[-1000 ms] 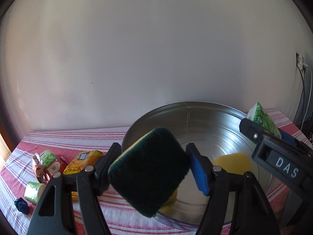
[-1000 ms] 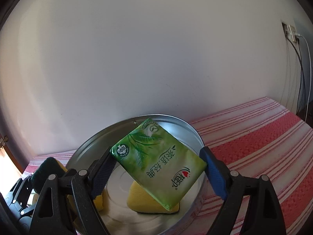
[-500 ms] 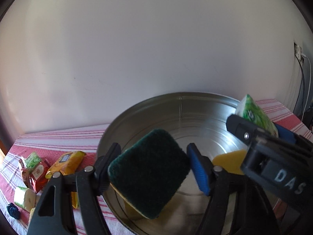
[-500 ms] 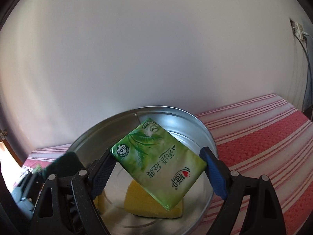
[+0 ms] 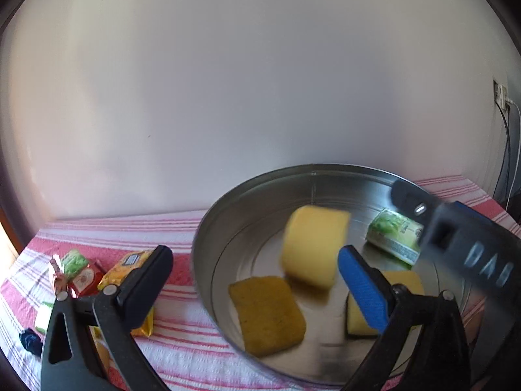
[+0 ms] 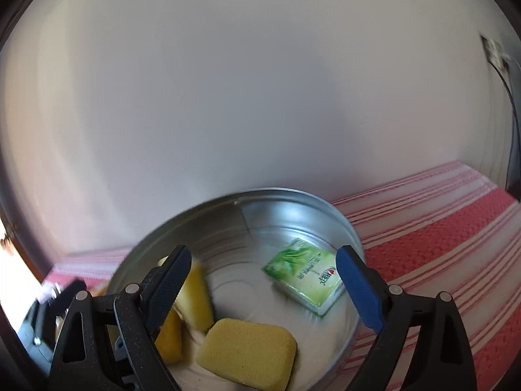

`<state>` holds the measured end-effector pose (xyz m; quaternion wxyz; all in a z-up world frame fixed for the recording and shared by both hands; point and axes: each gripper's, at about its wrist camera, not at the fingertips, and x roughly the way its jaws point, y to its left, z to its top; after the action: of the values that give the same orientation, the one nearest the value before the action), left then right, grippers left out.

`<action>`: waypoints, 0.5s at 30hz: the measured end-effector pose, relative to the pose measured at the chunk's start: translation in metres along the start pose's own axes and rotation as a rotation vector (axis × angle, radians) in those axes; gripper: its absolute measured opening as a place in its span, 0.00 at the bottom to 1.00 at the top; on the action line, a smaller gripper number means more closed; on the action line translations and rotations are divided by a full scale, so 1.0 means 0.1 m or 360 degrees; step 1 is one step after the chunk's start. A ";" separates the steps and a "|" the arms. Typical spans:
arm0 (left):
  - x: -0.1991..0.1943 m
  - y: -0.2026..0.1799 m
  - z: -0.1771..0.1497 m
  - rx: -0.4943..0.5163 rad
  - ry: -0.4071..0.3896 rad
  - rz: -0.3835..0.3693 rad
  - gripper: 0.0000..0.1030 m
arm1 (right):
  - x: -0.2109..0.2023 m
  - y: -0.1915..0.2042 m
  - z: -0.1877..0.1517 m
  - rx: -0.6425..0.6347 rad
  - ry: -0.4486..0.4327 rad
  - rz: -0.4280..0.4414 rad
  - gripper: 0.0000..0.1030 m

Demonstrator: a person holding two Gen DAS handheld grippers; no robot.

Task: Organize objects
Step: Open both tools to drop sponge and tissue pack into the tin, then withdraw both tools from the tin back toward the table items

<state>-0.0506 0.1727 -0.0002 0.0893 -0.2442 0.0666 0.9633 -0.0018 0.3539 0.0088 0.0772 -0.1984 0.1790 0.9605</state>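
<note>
Both tools hang spread and empty over the steel basin [image 5: 208, 238], jaws just opened: sponge [image 5: 314, 244] and green tissue pack [image 6: 306, 273] are seen inside. Remaining packets [image 5: 130, 264] lie left of the basin on the worktop [image 5: 182, 342], nearer the left tool [image 5: 257, 280] than the right tool [image 6: 263, 283].

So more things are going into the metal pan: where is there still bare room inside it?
In the metal pan, the bare floor lies in the middle and toward the far wall, between the green tissue pack and the tilted sponge. The near side is crowded: a flat yellow sponge and an orange-yellow sponge fill it. The striped cloth right of the pan is bare.
</note>
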 end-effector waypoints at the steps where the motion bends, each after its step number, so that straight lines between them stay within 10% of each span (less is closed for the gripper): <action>1: -0.01 0.00 -0.01 -0.0012 0.0005 0.0003 1.00 | 0.00 -0.02 0.00 0.0018 -0.0003 0.0001 0.90; 15: -0.02 0.26 -0.12 -0.0095 0.0009 0.0101 1.00 | -0.15 0.29 -0.08 -0.0059 -0.0051 0.0003 0.90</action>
<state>-0.0488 0.1452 -0.0071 0.0511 -0.2473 0.0457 0.9665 0.0079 0.3231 0.0172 0.0756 -0.1843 0.1602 0.9668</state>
